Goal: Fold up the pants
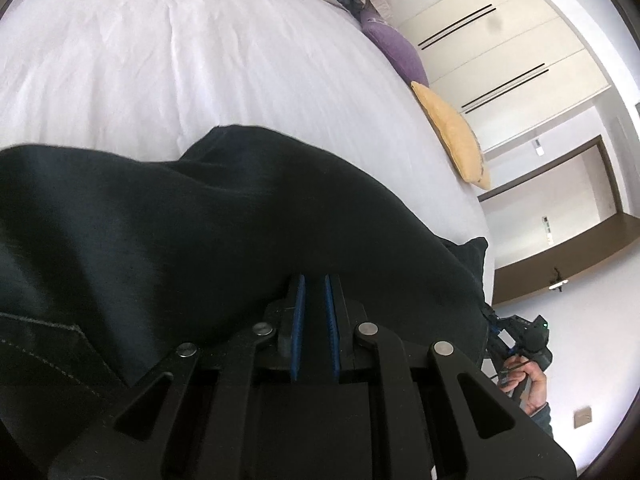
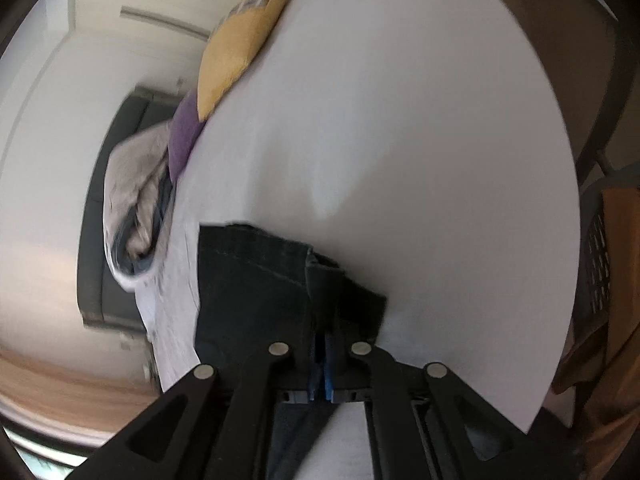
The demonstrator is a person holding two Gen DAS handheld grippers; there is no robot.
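Note:
The black pants (image 1: 168, 220) lie bunched on the white bed (image 1: 200, 60) and drape over my left gripper (image 1: 315, 279). Its blue pads (image 1: 299, 320) stand close together with the cloth pinched at their tips, which the fabric hides. In the right wrist view a stitched end of the pants (image 2: 252, 280) hangs over the bed (image 2: 400, 140). My right gripper (image 2: 323, 320) is shut on a fold of that cloth, its blue pads (image 2: 329, 364) nearly touching. At the lower right of the left wrist view, a hand (image 1: 528, 380) holds the other tool beside the pants' corner.
A yellow cushion (image 1: 452, 136) and a purple cushion (image 1: 396, 48) lie along the bed's edge, with a heap of bedding (image 2: 136, 196) beyond them. White wardrobe doors (image 1: 500, 60) stand past the bed. A dark slotted basket (image 2: 600, 256) sits at the right. Wooden floor (image 2: 60, 384) shows below.

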